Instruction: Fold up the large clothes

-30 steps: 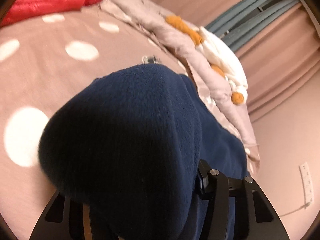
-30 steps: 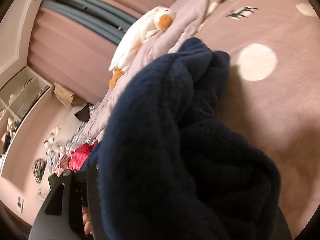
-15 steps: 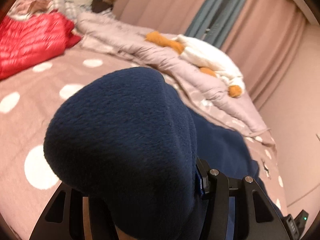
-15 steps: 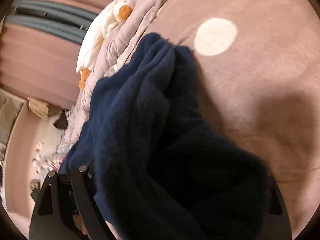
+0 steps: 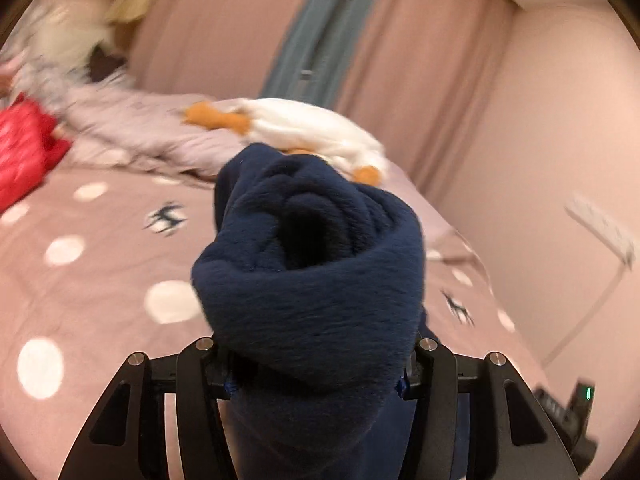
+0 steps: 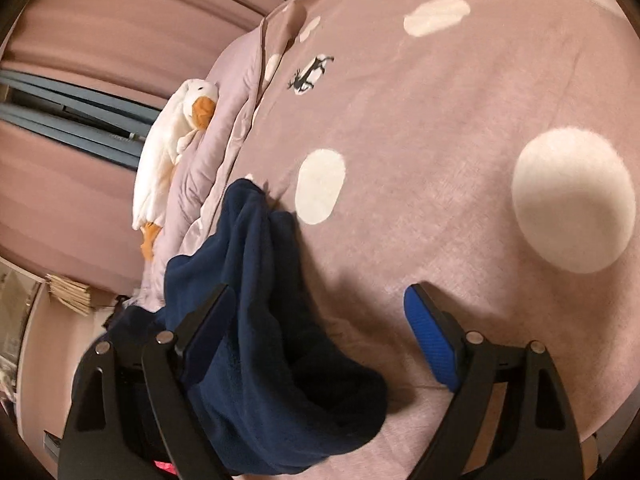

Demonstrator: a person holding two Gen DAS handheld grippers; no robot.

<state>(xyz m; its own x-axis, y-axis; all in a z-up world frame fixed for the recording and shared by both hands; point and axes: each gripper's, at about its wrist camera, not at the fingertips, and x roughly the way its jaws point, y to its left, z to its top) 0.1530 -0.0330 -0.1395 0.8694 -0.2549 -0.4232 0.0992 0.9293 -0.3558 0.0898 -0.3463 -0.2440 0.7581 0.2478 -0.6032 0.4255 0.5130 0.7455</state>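
Observation:
A dark navy fleece garment (image 5: 316,280) is bunched between the fingers of my left gripper (image 5: 316,376), which is shut on it and holds it above the pink dotted bedspread (image 5: 100,280). In the right wrist view the same navy fleece (image 6: 256,320) lies in a long heap on the bedspread (image 6: 460,160). My right gripper (image 6: 320,312) is open; its left finger (image 6: 208,320) rests against the fleece and its blue-padded right finger (image 6: 432,344) stands apart over bare bedspread.
A white plush duck (image 5: 312,128) (image 6: 168,144) lies on a rumpled lilac quilt (image 5: 160,136) at the bed's far side. A red garment (image 5: 24,152) lies at the left. Pink curtains (image 5: 420,60) and a wall (image 5: 560,160) border the bed.
My right gripper has opened and let go of the fleece, which dropped onto the bedspread. My left gripper has lifted and tilted up, still holding its bunch of fleece.

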